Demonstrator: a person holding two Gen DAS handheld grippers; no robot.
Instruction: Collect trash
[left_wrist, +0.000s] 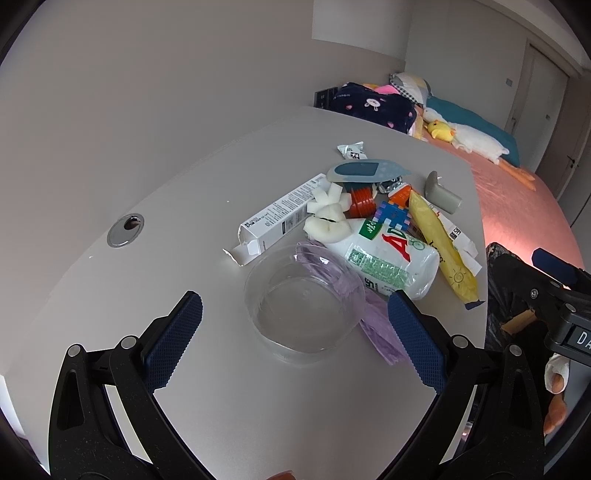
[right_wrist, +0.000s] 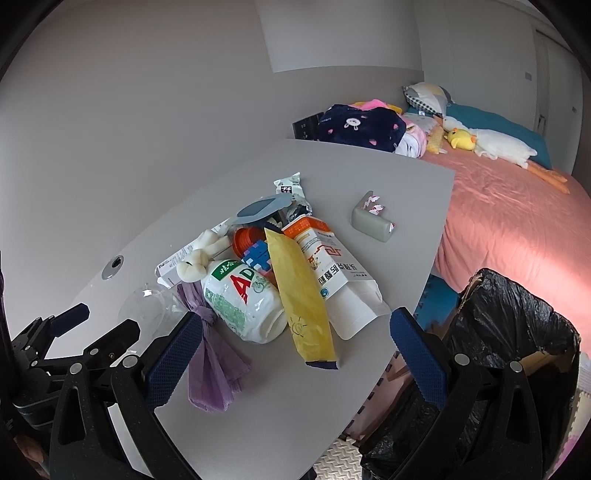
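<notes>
One clear bowl (left_wrist: 303, 306), one white bottle (right_wrist: 242, 299), one yellow packet (right_wrist: 301, 295), two cartons (left_wrist: 280, 214) (right_wrist: 332, 273), one bin (right_wrist: 517, 332).

A home bedroom: a bed (right_wrist: 517, 221) with pink sheet, pillows (right_wrist: 424, 96) and plush duck (right_wrist: 461, 139) lies beyond the grey tabletop (right_wrist: 258, 406), with a door (left_wrist: 543, 85) in the far wall.

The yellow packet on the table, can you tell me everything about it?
The yellow packet is long, flat and looks like paper, with a small sun drawn near its dark blue bottom edge. It lies on the grey table, pointing toward the right gripper. It leans over the white AD bottle and the orange-and-white carton. No gripper touches it.
</notes>
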